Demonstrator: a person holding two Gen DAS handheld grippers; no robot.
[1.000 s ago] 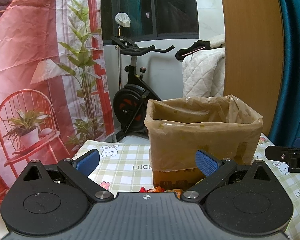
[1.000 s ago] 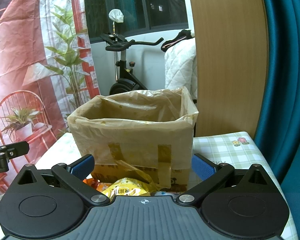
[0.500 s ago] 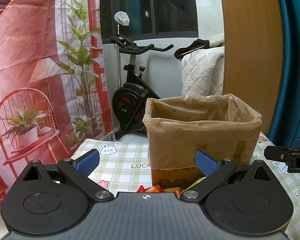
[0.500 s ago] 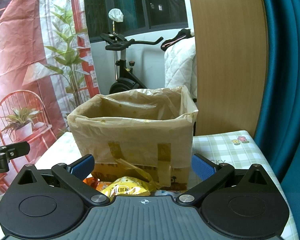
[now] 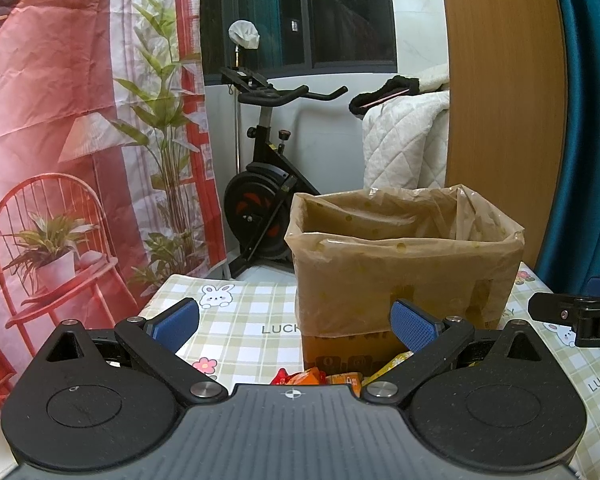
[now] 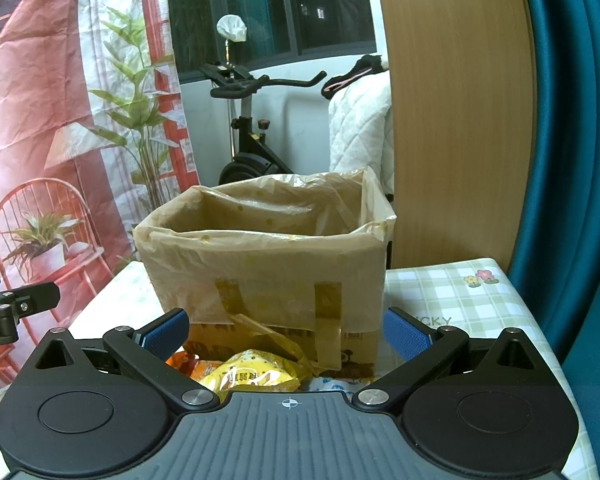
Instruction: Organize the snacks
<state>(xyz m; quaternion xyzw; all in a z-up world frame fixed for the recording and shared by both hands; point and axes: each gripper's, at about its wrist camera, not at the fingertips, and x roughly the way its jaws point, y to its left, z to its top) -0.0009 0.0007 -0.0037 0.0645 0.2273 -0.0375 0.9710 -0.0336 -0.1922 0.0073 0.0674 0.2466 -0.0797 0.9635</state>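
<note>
A cardboard box lined with a tan plastic bag stands on the checked tablecloth; it also shows in the right wrist view. Snack packets lie in front of it: red and orange packets under my left gripper, a yellow packet and an orange one under my right gripper. My left gripper is open and empty, above the packets. My right gripper is open and empty, just before the box. What the box holds is hidden.
The checked tablecloth covers a small table whose far edge runs behind the box. A wooden panel and teal curtain stand at the right. An exercise bike stands beyond the table. The right gripper's tip shows in the left wrist view.
Both grippers have drifted slightly, so a little more of the snack packets shows below the box. Both stay open.
</note>
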